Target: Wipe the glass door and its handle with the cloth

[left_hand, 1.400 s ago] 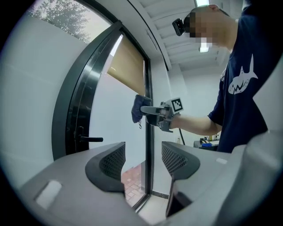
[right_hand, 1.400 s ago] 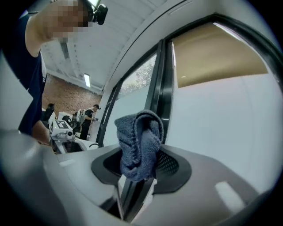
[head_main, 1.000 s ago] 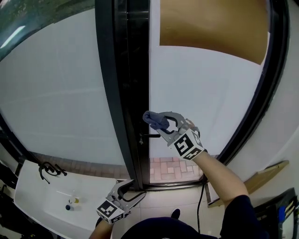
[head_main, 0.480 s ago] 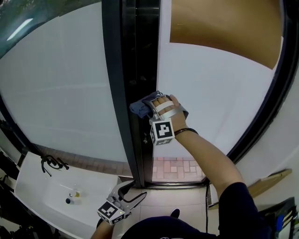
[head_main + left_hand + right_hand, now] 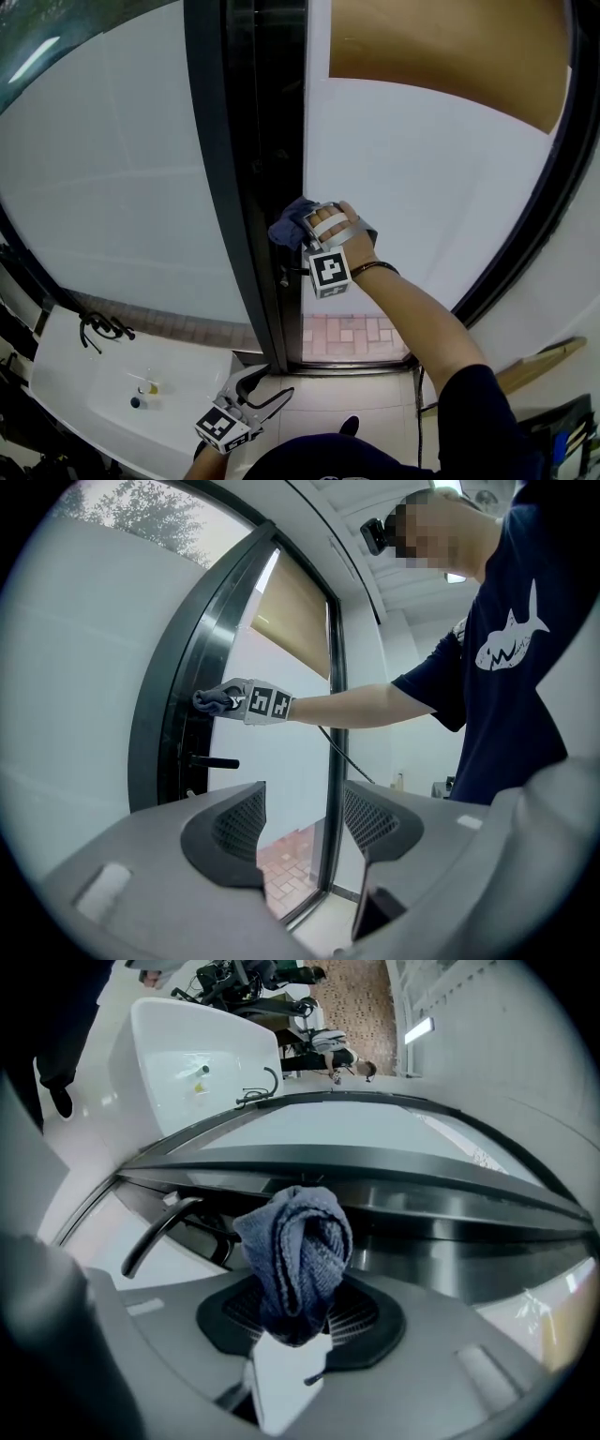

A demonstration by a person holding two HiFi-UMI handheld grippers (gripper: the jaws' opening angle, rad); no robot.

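The glass door (image 5: 441,206) spreads above and to the right of the handle (image 5: 216,762). Its frosted pane shows no streak or damp patch, so how much of it has been wiped cannot be judged. The dark frame (image 5: 248,187) runs just left of the handle. The right tongs (image 5: 302,1316) sit just above the handle, clamped on the bunched blue cloth (image 5: 298,1241). The cloth lies at the door's edge beside the frame and is probably pressing on it, though contact is not clear. It is apart from the handle, so the handle looks yet to be wiped at this pass. The left tongs (image 5: 305,810) hang well below the handle, jaws wide apart with nothing between them, taking no part.
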